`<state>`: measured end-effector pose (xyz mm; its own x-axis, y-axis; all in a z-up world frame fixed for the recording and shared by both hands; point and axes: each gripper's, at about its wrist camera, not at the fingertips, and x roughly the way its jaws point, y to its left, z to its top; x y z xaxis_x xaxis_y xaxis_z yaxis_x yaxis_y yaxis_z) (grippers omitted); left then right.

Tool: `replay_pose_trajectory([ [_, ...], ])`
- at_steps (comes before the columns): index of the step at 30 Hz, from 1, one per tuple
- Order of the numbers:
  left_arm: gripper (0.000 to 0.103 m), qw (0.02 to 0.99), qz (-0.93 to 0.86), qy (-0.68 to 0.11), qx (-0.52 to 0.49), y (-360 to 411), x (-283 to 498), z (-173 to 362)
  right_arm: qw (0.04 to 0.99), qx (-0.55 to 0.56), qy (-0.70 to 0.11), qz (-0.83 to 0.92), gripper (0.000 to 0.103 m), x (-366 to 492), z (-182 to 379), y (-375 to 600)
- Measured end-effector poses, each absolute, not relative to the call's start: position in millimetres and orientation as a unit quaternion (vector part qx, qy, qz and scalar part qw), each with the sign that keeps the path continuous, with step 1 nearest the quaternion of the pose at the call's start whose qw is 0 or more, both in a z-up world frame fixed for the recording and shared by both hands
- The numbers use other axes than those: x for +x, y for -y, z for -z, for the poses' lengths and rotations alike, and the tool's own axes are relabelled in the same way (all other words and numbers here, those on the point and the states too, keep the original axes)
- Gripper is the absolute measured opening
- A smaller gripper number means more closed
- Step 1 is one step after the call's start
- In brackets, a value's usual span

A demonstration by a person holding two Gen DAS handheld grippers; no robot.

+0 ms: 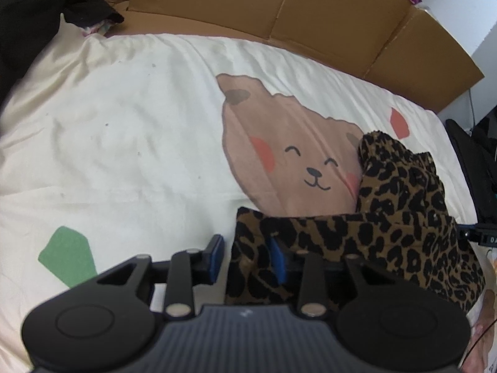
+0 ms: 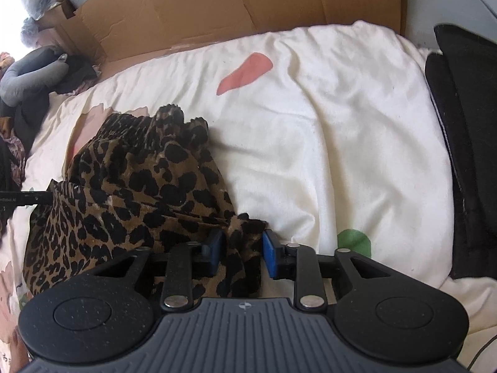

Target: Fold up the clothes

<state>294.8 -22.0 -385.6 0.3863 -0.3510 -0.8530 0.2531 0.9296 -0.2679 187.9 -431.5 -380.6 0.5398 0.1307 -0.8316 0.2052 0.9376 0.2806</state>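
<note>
Cream bedding (image 1: pixel 124 118) with a smiling bear print (image 1: pixel 289 155) fills your left wrist view, backed by flattened cardboard (image 1: pixel 310 15) along its far edge. Your leopard-print garment (image 1: pixel 403 205) lies bunched just right of the bear, covering its cheek. Your left gripper (image 1: pixel 248 258) has a hanging corner of that garment between its blue pads (image 1: pixel 277 259); the right pad touches the fabric, while the left pad stands clear of it, so the jaws are part-open rather than clamped. A dark pile of clothes (image 1: pixel 90 12) sits far left of the bear, at the cardboard.

From your right wrist view, the same garment (image 2: pixel 133 186) heaps over the bear print's right side on the bedding (image 2: pixel 341 143). Your right gripper (image 2: pixel 243 255) is pinched onto a fold of its near edge, both pads (image 2: pixel 269 256) pressing the cloth. A black cushion (image 2: pixel 466 143) lies well right of the garment, cardboard (image 2: pixel 217 9) beyond.
</note>
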Motion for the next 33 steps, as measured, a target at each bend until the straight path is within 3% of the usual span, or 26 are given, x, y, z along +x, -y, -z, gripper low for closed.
replay_pose_trajectory([
  [5,0.037,0.834,0.176,-0.521,-0.043,24.4,291.9,384.6,0.868,0.169,-0.465,0.038,0.008,179.3,368.7,430.5],
  [17,0.039,0.846,0.155,-0.51,-0.002,45.7,281.6,381.9,0.871,0.178,-0.456,0.047,0.008,157.7,357.3,431.3],
  [24,0.011,0.848,0.152,-0.507,-0.034,33.0,282.1,379.7,0.872,0.183,-0.451,0.047,0.008,154.8,354.2,431.4],
  [33,0.006,0.865,0.153,-0.475,-0.047,26.8,269.0,356.2,0.881,0.194,-0.428,0.052,0.007,142.3,335.5,431.8],
])
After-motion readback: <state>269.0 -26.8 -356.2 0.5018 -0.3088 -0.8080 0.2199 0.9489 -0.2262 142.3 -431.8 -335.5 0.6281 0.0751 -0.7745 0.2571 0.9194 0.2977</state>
